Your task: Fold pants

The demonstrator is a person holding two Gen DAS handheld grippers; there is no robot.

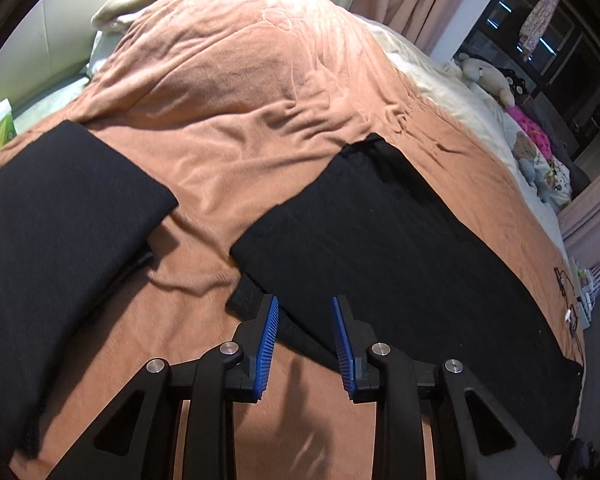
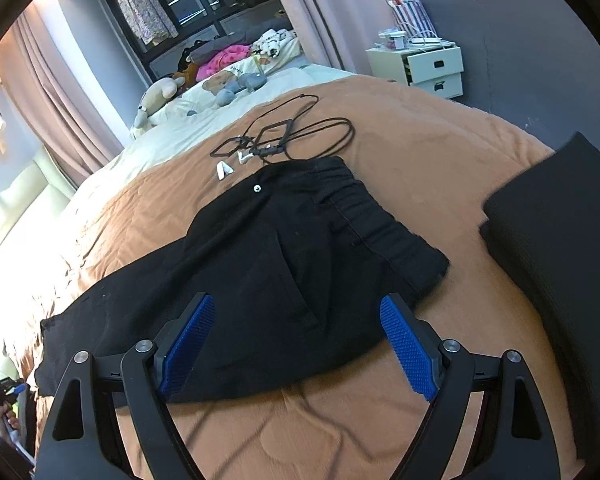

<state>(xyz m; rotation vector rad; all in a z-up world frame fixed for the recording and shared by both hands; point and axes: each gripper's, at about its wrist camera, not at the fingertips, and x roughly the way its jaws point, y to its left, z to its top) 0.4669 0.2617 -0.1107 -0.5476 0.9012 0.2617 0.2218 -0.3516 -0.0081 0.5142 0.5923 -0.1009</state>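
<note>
Black pants point(image 2: 284, 264) lie flat on the bed's orange blanket point(image 2: 440, 152), directly ahead of both hand-held grippers. Left hand-held gripper point(image 1: 305, 308) is narrowly parted, empty, tips over the pants' near edge. Right hand-held gripper point(image 2: 296, 312) is spread wide, empty, above the seat area; waistband point(image 2: 380, 216) beyond it. Cables point(image 2: 292, 136) past the pants. Folded black stack point(image 1: 60, 208) left of the left gripper.

My left view cuts off the folded black cloth point(image 1: 52, 216) at its left edge. The small white things point(image 2: 224, 169) by the cables point(image 2: 296, 136) are too tiny to name.
</note>
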